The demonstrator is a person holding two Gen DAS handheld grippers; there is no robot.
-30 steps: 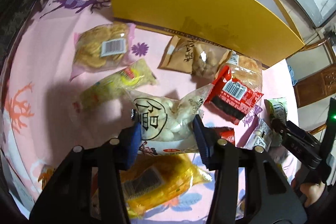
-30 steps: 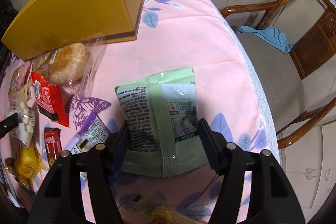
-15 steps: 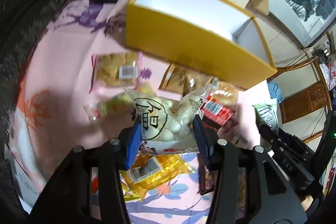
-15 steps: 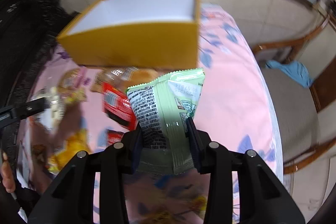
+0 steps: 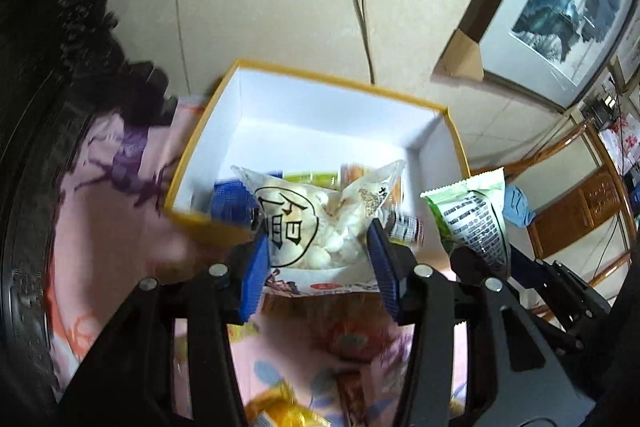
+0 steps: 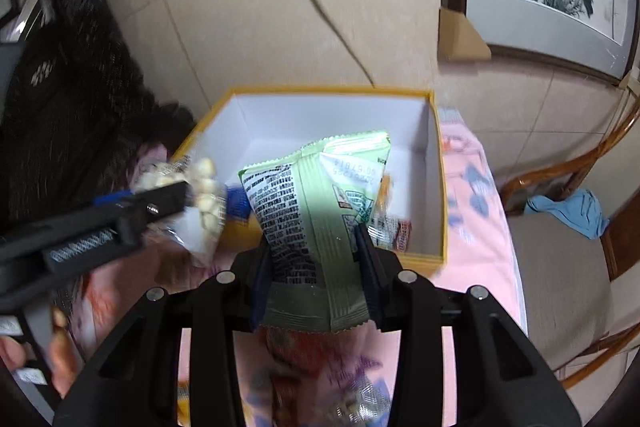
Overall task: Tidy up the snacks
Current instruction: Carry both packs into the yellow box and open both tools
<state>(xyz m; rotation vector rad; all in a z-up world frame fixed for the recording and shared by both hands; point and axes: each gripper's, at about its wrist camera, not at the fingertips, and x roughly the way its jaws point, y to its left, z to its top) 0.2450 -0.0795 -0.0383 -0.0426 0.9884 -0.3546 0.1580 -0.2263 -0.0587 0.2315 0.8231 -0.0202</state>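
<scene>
Mid-frame, left claw (image 5: 316,247) grips a white bag (image 5: 316,223), right claw (image 6: 314,267) a green packet (image 6: 320,211); next, release over the yellow box (image 6: 436,187).

- Both views are fisheye: straight lines such as the picture frame (image 5: 560,7) and wall tiles bow, and dark vignetting fills the corners.
- Light is soft, indoor and moderately dim.
- The white inside of the yellow box (image 6: 438,187) is the brightest area, nearly washed out.
- A glossy sheen sits on the green packet (image 6: 320,211).
- The pink tablecloth (image 5: 100,227) and lower foreground smear with motion blur.
</scene>
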